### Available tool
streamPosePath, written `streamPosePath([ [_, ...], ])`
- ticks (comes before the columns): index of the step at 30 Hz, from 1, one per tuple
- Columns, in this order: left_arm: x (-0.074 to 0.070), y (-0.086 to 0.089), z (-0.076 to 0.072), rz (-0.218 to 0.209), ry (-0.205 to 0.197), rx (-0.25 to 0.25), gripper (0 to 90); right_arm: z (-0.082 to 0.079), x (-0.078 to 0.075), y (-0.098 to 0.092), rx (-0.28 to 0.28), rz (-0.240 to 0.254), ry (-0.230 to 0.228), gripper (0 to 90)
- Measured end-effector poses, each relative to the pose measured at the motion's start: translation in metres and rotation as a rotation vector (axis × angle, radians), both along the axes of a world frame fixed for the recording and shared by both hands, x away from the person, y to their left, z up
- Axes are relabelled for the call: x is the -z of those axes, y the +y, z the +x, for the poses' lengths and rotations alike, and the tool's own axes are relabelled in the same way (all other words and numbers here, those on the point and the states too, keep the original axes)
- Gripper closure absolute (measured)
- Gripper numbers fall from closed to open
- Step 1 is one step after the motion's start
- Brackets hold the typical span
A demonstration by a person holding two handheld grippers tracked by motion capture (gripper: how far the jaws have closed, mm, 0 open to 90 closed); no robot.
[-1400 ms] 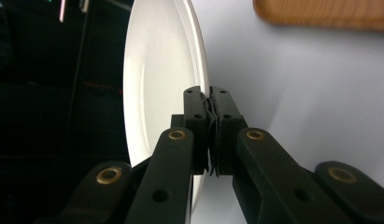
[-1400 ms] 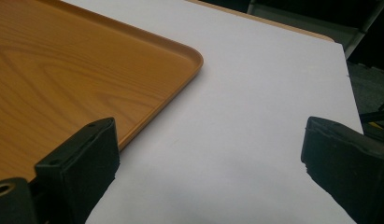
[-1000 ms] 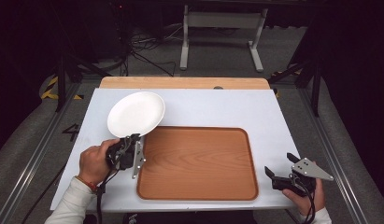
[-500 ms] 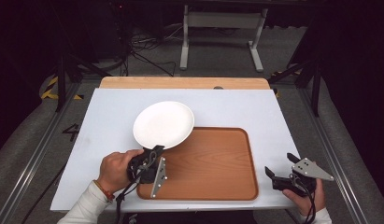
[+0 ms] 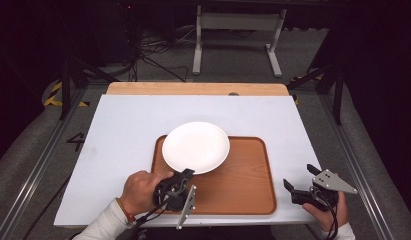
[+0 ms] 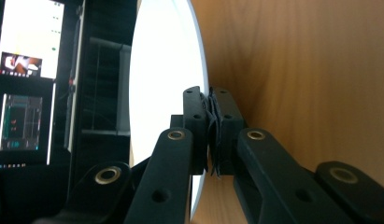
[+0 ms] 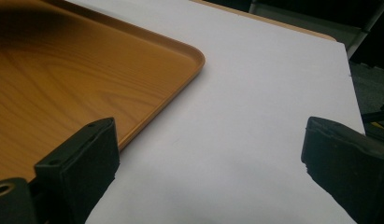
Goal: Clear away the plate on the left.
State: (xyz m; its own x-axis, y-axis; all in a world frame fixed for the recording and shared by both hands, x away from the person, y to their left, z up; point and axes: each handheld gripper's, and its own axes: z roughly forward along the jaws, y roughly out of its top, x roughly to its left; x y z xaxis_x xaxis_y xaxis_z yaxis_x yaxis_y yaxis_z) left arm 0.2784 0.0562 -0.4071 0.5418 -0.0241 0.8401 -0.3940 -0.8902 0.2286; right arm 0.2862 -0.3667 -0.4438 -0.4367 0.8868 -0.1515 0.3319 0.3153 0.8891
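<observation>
The left gripper (image 5: 185, 175) is clamped on the near rim of the round white plate (image 5: 196, 147), held over the left end of the brown wood-grain tray (image 5: 243, 185). Off the tray's right edge, the right gripper (image 5: 299, 181) hangs with jaws wide apart.

A: What does the round white plate (image 5: 195, 147) hide?
B: The far left corner of the wood-grain brown tray (image 5: 243, 185). In the left gripper view, the frame's top crops the plate.
</observation>
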Motion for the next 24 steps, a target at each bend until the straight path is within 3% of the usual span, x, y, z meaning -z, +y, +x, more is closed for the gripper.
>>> streamPosePath([
  [8, 0.007, -0.014, -0.01, 0.015, 0.031, 0.059, 86.8, -0.001, -0.001, 0.0, -0.002, -0.001, -0.003, 4.9],
  [10, 0.01, -0.019, -0.013, 0.022, 0.054, 0.084, 86.6, -0.001, -0.001, 0.0, 0.0, 0.001, -0.001, 4.9],
  [21, 0.022, -0.028, -0.015, 0.055, 0.093, 0.113, 86.8, -0.001, -0.001, 0.001, -0.006, 0.004, 0.001, 4.9],
  [22, 0.025, -0.029, -0.015, 0.048, 0.115, 0.121, 87.1, -0.001, -0.001, 0.001, -0.008, 0.005, 0.005, 4.9],
  [24, 0.029, -0.031, -0.016, 0.064, 0.104, 0.119, 87.4, 0.0, 0.0, 0.002, -0.01, 0.006, 0.008, 4.8],
])
